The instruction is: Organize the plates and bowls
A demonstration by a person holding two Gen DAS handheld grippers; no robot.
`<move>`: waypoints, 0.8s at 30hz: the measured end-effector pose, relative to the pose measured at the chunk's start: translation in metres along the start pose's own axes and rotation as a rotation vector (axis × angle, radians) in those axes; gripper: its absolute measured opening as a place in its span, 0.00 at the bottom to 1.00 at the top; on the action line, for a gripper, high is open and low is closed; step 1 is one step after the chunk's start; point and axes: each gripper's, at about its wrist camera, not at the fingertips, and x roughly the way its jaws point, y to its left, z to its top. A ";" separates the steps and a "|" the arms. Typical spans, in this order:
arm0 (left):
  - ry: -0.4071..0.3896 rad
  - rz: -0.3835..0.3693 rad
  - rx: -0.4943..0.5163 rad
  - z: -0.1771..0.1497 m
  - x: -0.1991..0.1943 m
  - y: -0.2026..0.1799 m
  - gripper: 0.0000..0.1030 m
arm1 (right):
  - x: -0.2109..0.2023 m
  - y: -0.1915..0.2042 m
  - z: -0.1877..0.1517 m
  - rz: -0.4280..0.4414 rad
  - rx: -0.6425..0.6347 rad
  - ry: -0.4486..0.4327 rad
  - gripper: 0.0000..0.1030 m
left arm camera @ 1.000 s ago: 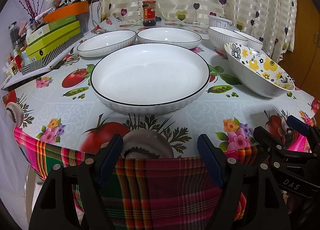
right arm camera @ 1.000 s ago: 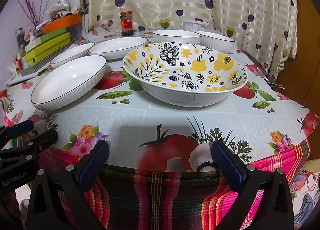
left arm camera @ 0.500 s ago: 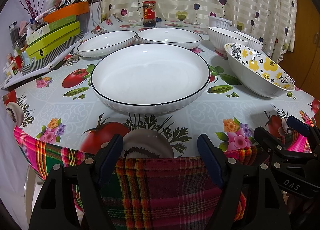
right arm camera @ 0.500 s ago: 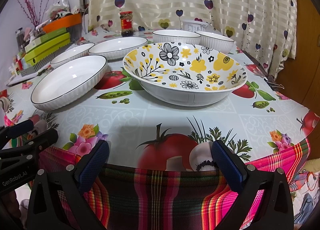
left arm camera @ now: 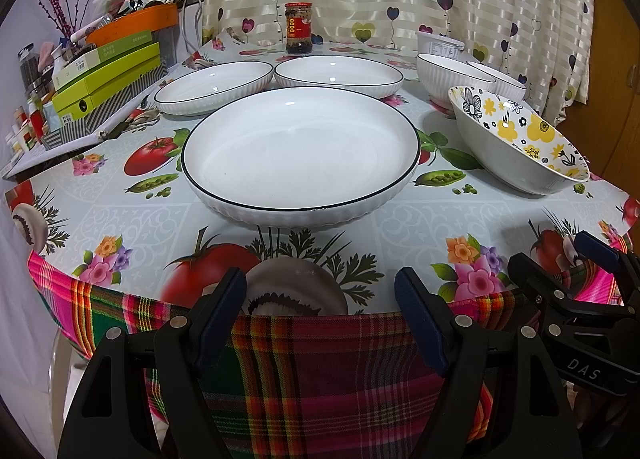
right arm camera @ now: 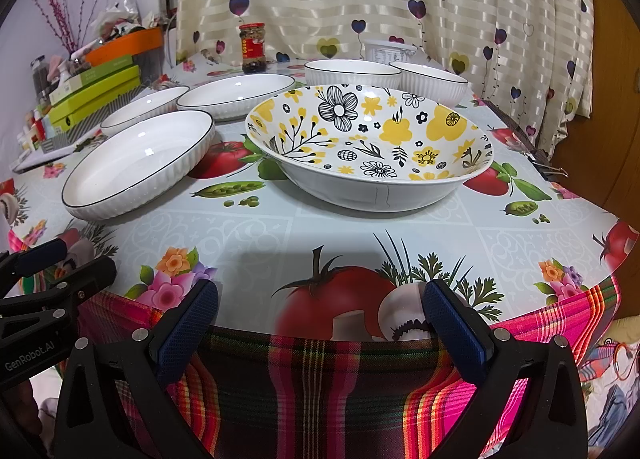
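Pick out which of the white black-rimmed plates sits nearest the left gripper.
The large white plate straight ahead of the open left gripper. The other two plates lie side by side behind it, nearer the jar.

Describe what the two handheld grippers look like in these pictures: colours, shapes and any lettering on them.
Both are alike. The left gripper has black angular plastic arms with silver rivets and dark blue textured pads on its fingers. The right gripper has the same black frame and blue ribbed pads. Seen from the side, one body reads "DAS" in white, the other "GenRobot.AI". No cables or sleeves show.
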 end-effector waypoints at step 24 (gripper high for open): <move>-0.001 0.007 -0.023 0.001 -0.006 0.009 0.75 | -0.007 0.004 0.002 0.003 -0.011 -0.033 1.00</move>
